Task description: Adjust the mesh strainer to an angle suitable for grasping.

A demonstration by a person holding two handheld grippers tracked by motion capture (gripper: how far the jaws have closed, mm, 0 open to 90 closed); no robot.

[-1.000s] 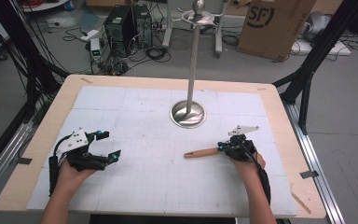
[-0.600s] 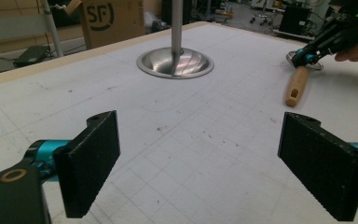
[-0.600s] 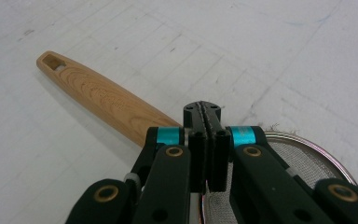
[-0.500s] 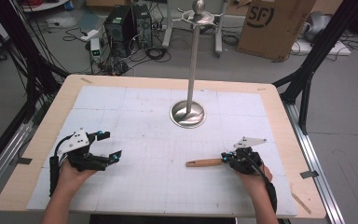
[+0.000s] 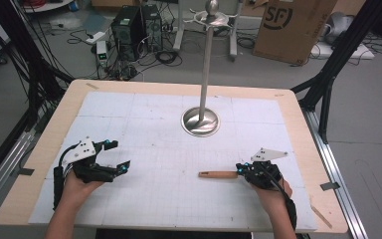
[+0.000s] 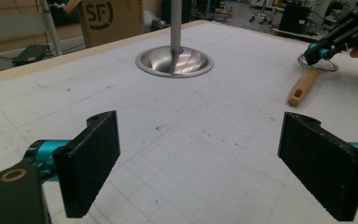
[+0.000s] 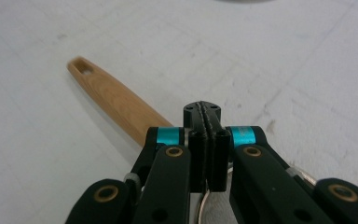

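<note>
Wooden-handled strainer [image 5: 219, 174]: mesh end hidden under the clamped right claw [image 5: 240, 171].

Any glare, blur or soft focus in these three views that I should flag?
High view: even light, a bright sheen on the metal stand base, faint shadows. Left gripper view: the open left tool looks sharp, the background boxes soft, and the base mirrors the lamps. Right gripper view: the right tool shut on the strainer rim, the wooden handle clear, the far table washed out.
</note>
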